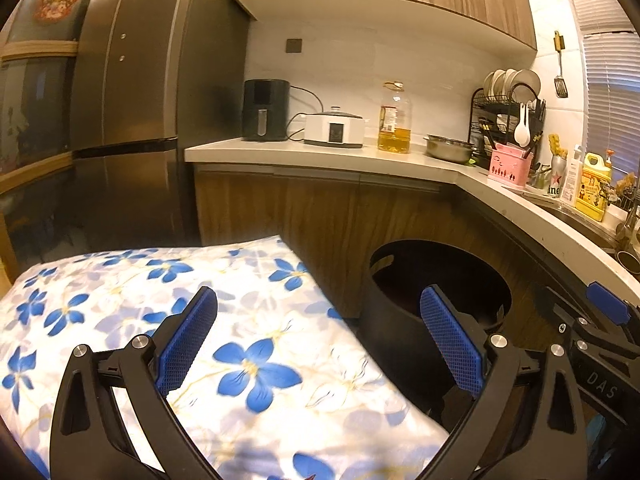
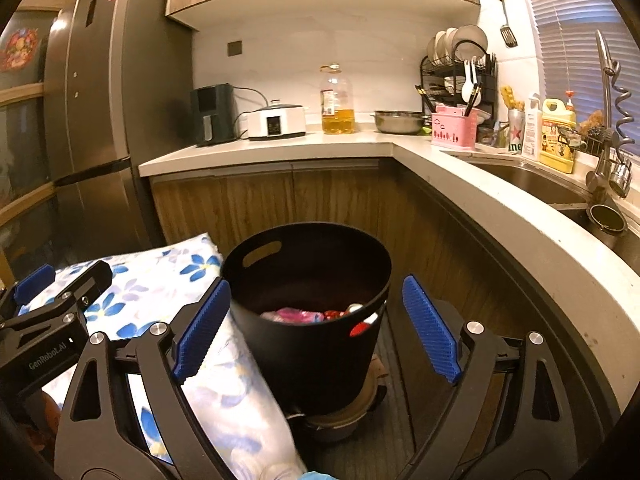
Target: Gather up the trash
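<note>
A black round bin [image 2: 316,320] with handle slots stands on the floor beside the cabinets. Pink and red trash [image 2: 304,315] lies in its bottom. In the left wrist view the bin [image 1: 404,320] is at right, its inside dark. My right gripper [image 2: 316,326] is open and empty, its blue pads either side of the bin, above it. My left gripper [image 1: 320,336] is open and empty, over the edge of a blue-flowered cloth surface [image 1: 120,312]. The left gripper also shows in the right wrist view [image 2: 52,300] at far left.
An L-shaped counter [image 2: 460,168] wraps the back and right, carrying an air fryer [image 2: 210,114], cooker [image 2: 276,122], oil bottle [image 2: 338,100], steel bowl [image 2: 400,121], dish rack [image 2: 456,68] and sink [image 2: 532,184]. A tall fridge [image 2: 100,120] stands left. The flowered cloth [image 2: 160,280] lies left of the bin.
</note>
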Motion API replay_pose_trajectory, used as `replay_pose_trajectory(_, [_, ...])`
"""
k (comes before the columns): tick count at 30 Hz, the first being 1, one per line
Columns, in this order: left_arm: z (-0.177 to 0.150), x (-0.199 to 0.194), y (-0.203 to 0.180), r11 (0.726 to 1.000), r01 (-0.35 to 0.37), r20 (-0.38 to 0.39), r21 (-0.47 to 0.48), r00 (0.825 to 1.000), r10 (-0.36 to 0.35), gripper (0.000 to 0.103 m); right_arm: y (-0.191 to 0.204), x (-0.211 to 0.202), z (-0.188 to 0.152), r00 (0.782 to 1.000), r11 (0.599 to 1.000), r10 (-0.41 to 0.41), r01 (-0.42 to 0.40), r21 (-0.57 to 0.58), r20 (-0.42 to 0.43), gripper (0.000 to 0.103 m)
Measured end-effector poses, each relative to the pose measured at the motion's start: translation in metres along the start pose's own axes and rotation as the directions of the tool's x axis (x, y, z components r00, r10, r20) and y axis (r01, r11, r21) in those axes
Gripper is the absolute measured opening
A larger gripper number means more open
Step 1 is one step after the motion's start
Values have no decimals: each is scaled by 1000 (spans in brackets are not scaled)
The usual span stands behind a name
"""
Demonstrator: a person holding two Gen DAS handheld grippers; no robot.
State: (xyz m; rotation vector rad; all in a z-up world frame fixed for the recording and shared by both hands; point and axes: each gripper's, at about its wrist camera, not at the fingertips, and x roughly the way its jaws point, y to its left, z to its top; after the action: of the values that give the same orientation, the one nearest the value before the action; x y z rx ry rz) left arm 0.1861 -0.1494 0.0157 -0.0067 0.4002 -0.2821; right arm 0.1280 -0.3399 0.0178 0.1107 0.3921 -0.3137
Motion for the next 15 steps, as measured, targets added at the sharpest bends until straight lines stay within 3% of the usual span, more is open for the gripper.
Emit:
replay_pose_trajectory(5, [-11,-25,12,999,-36,-3,-12,999,36,97,12,-25,-14,1000,999,25,-25,-31,-1,95])
replay_pose_trajectory(15, [-31,-71,29,996,-78,3,-41,997,79,97,25,-63,-36,999,997,54,-54,-51,-7,97])
